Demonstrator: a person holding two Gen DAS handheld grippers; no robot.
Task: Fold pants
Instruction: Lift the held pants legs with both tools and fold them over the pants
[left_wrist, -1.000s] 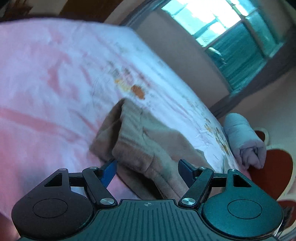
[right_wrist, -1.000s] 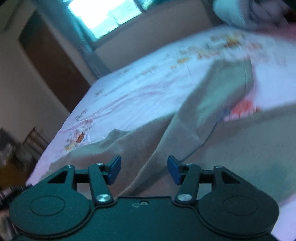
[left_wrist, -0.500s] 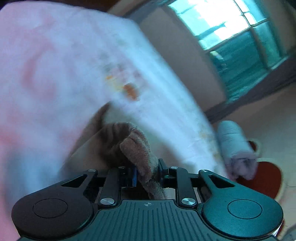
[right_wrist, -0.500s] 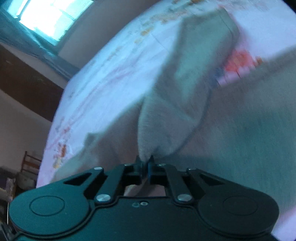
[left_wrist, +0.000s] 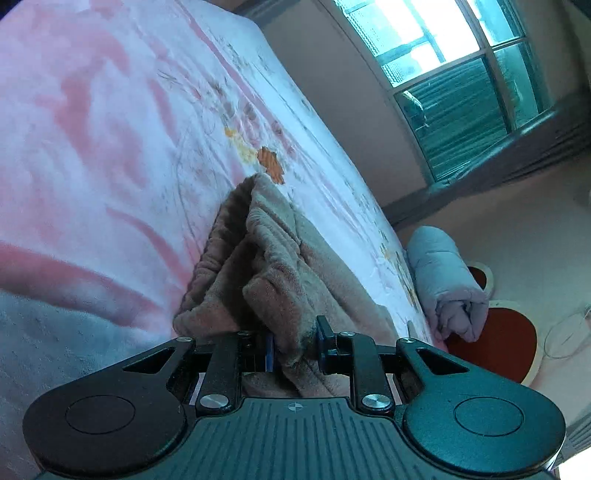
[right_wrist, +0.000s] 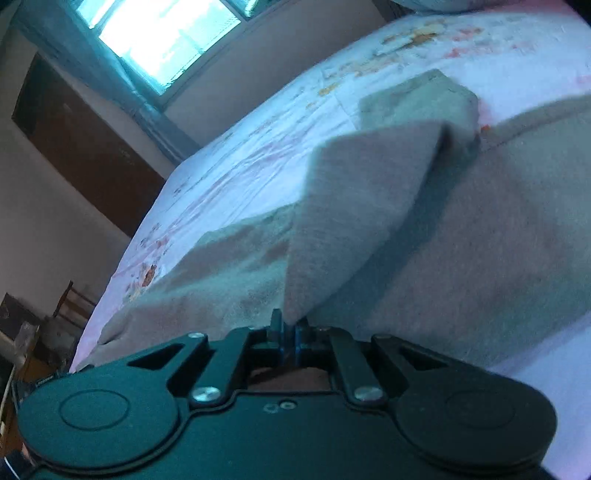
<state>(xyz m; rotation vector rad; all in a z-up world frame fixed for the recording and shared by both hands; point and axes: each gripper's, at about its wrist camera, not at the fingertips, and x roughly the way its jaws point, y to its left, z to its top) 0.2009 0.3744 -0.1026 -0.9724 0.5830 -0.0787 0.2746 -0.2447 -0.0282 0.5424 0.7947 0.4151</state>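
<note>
Pinching brown pants on the bed with both grippers.

Left gripper clamped on a thick bunched fold; right gripper squeezed tight on a raised peak of cloth, lifted above the pants spread flat. Rolled grey blanket beside the bed's edge.

Pink floral bedsheet; rolled pale blanket beside bed edge; window; dark wooden door.

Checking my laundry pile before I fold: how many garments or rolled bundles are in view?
2. The fuzzy brown-grey fleece pants lie on the pink floral bedsheet, pinched by both grippers. A rolled pale-blue quilted bundle lies beside the bed's edge. More may be hidden off-frame.
</note>
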